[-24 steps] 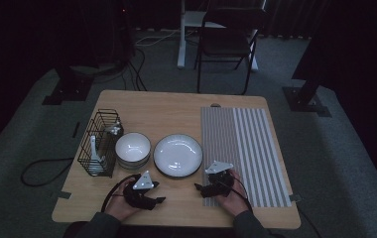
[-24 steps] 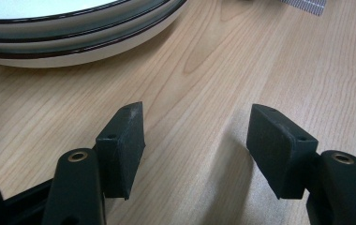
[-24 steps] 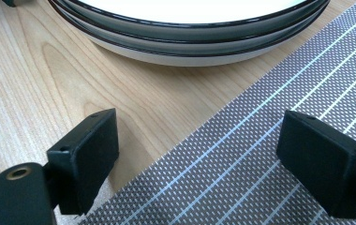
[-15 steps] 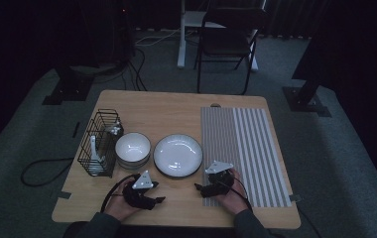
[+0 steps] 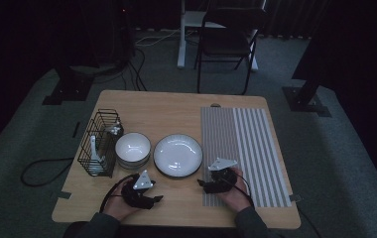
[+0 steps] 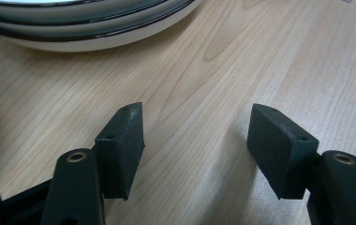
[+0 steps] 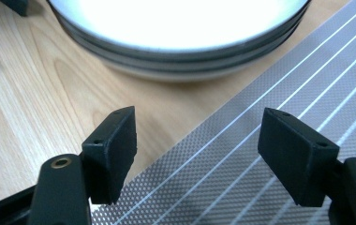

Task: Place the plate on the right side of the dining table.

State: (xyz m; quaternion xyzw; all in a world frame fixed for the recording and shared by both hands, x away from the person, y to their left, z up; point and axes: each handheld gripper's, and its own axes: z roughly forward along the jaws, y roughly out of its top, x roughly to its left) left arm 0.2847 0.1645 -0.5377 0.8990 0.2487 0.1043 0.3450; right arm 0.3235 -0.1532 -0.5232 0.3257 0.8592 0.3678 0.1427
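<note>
The counter [image 5: 176, 106] is found laid out for table setting, the striped mat [image 5: 241, 144] spread at its right as a place for the plate stack [image 5: 178, 154] beside it, before which left tool [image 5: 149, 198] and right tool [image 5: 207, 185] rest empty, jaws apart.

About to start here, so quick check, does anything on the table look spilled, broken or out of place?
Nothing stands out. The bowls and plates sit in neat stacks, the wire basket stands upright, the striped mat lies flat, and both grippers, left and right, are open.
</note>
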